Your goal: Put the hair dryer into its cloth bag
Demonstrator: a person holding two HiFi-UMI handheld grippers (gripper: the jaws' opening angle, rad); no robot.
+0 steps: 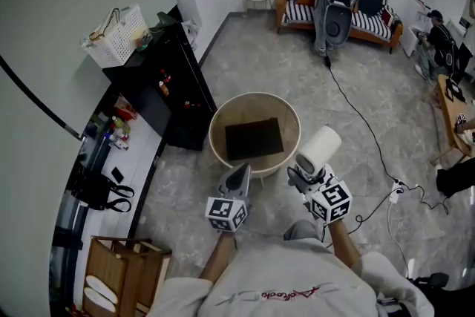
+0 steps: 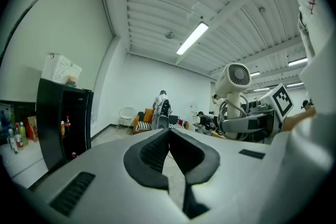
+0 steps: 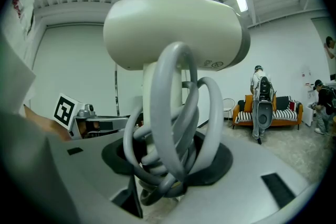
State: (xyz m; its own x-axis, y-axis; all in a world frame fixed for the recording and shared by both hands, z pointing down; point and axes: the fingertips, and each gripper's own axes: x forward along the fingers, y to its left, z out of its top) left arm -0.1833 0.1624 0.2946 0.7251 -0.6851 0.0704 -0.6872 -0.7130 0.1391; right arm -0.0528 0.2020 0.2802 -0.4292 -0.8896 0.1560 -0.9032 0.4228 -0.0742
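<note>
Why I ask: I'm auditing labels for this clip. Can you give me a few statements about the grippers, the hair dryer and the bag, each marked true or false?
1. The right gripper grips the white hair dryer, with the grey cord coiled at its handle. True.
2. The left gripper holds the cloth bag. False: its jaws are shut on nothing.
3. The hair dryer is already inside the bag. False: it is up in the right gripper, outside the bag.
4. The dark cloth bag lies flat on the round beige table. True.
</note>
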